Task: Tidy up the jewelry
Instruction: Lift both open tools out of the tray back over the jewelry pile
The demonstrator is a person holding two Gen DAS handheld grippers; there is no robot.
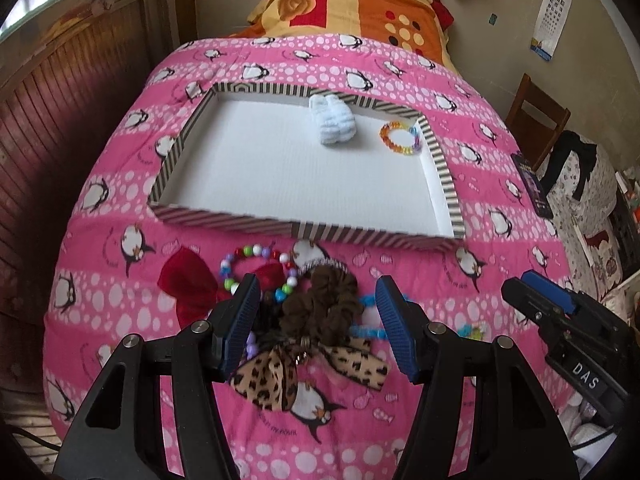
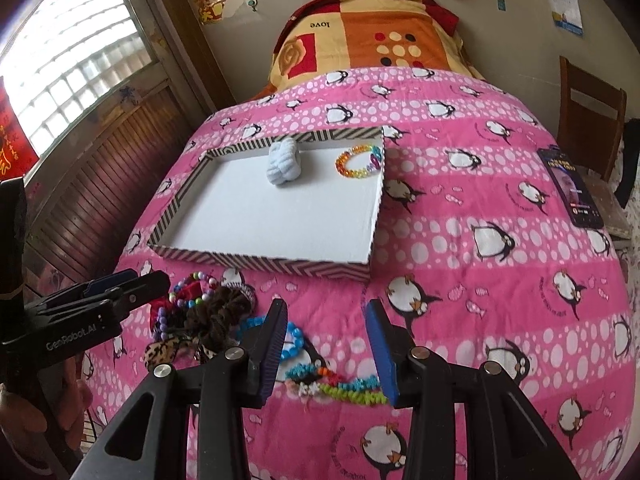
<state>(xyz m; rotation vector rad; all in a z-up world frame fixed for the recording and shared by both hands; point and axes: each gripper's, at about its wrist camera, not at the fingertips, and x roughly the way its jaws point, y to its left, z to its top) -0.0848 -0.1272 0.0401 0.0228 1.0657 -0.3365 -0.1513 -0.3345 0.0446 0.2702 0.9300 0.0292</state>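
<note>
Hovering over the near end of the pile, my left gripper [image 1: 318,320] has its jaws spread wide with nothing between them, and the brown scrunchie [image 1: 324,300] lies straight ahead and just below the gap, a little toward my left pad, so this hand is the nearer one for it. That scrunchie is a lumpy ring with no real long axis, bunched along the line from the tongs toward the tray, and I judge a straight drop and close would take it. It is crowded, though: the leopard bow [image 1: 280,372] lies under and nearer me, touching it, the multicolour bead bracelet [image 1: 256,268] and the red bow [image 1: 192,288] sit just to its left, and a blue beaded bracelet [image 1: 372,316] peeks out beside my right pad, so I could drag a neighbour up with it. My right gripper [image 2: 326,348] is also open wide and empty, hanging over the blue bracelet and a green and teal beaded strand [image 2: 340,388] that runs crosswise to its fingers, right of the heap. Beyond the pile, across a strip of the pink penguin quilt [image 2: 480,200], lies the striped tray [image 1: 256,226], its near wall facing me, with a white scrunchie [image 1: 334,124] and a rainbow bracelet [image 1: 402,138] already at its far side, well apart from the heap; much of its floor is bare. A phone [image 2: 570,188] lies far off to the right
</note>
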